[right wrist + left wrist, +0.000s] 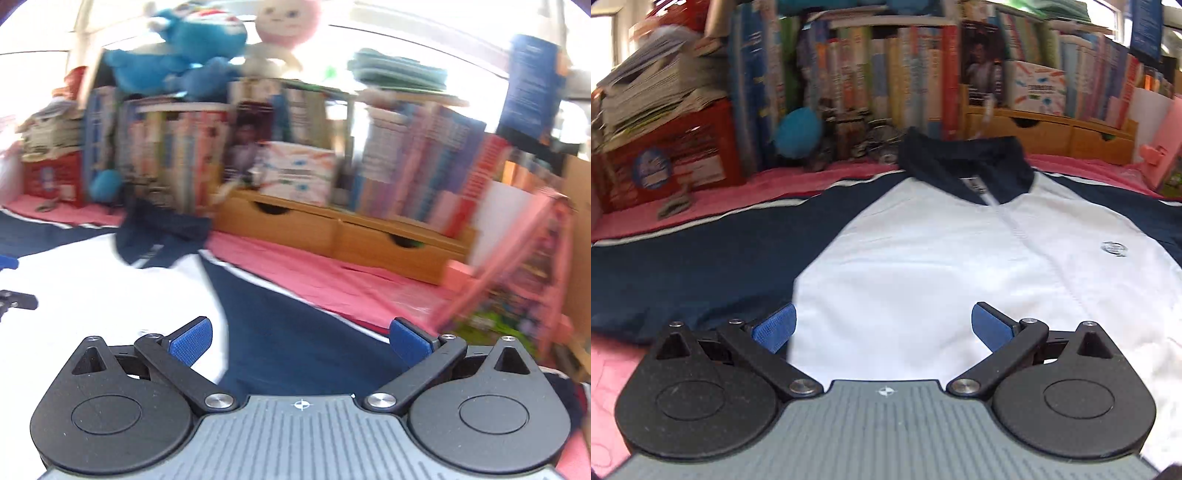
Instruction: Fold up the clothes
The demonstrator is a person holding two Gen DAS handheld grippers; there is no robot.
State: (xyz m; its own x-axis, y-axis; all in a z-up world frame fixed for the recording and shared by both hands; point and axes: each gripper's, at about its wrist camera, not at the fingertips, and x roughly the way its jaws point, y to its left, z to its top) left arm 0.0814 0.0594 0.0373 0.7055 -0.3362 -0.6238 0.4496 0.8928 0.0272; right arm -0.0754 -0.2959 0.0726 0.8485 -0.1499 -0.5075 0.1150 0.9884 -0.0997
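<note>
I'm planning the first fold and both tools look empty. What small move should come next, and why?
Probably lower the right tool onto the navy sleeve beneath it and pinch the fabric. The shirt lies flat and unfolded on the pink cover, collar away, and both tools, including the left tool, stand open holding nothing.

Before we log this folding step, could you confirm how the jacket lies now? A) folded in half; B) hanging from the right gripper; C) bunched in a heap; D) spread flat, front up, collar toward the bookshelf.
D: the jacket lies spread flat, its navy collar toward the books.
</note>
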